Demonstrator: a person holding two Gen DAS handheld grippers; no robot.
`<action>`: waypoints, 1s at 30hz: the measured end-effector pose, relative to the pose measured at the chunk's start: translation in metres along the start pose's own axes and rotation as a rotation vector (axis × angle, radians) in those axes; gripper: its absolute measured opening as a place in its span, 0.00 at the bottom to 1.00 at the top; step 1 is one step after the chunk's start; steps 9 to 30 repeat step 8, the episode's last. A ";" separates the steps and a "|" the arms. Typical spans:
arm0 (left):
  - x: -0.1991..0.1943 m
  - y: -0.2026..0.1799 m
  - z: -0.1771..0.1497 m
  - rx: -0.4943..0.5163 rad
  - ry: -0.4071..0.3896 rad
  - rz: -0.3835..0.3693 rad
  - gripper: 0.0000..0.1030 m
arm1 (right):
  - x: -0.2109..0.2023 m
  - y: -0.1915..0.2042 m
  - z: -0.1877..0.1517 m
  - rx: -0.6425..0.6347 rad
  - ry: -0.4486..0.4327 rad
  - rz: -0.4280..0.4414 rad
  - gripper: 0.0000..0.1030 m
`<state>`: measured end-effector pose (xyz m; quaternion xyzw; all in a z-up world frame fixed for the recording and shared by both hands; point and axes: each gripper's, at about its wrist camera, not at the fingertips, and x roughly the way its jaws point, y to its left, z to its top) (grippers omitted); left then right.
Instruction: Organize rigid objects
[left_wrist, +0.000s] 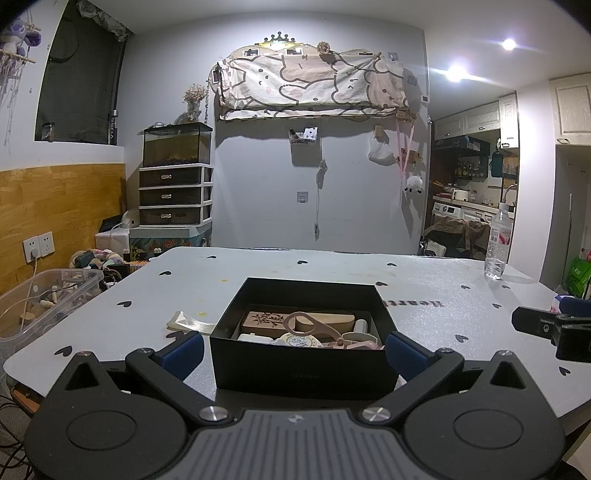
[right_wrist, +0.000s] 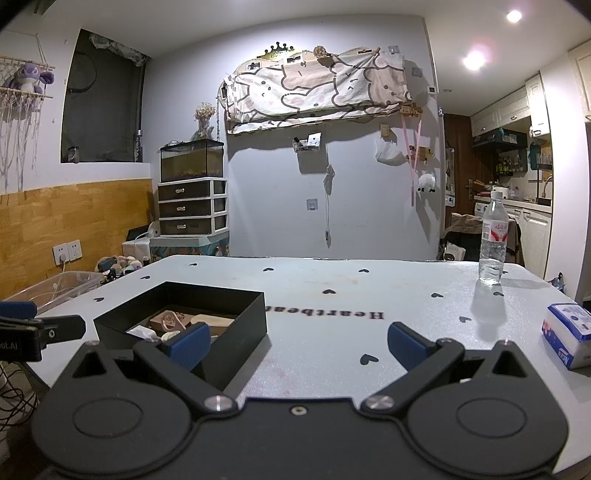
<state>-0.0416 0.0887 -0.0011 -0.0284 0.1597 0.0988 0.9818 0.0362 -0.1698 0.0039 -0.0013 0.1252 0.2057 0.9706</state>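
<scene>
Left hand-held gripper spread wide, nothing between its blue pads, which sit either side of the near wall of the black box. Right hand-held gripper also spread and empty, over bare table, box just off its left pad.

Risks, as judgement: left pads flank the box, so pushing forward could shove the whole box across the table or snag a pad on its rim; box looks light and could slide or tip. Contents are crowded and overlapping, so reaching in could catch a neighbour and drag it out. Right side: water bottle stands upright far right and would topple on a wide sweep; tissue pack near the right edge could get knocked off.

Containers: black box open, no lid seen, holds a carved wooden block, a pink looped piece, a round cream item, small white bits; exact identities unclear. Flat clear wrapper lies on table just left of box. Clear plastic bin off the table's left, holding cables and small odds
</scene>
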 end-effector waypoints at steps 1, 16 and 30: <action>0.000 0.001 0.000 -0.001 0.000 0.001 1.00 | 0.000 0.000 0.000 0.000 0.000 0.000 1.00; 0.000 0.000 -0.001 0.002 0.001 0.001 1.00 | 0.000 0.000 0.000 0.000 0.000 0.001 1.00; 0.000 0.000 -0.001 0.002 0.001 0.001 1.00 | 0.000 0.000 0.000 0.000 0.000 0.001 1.00</action>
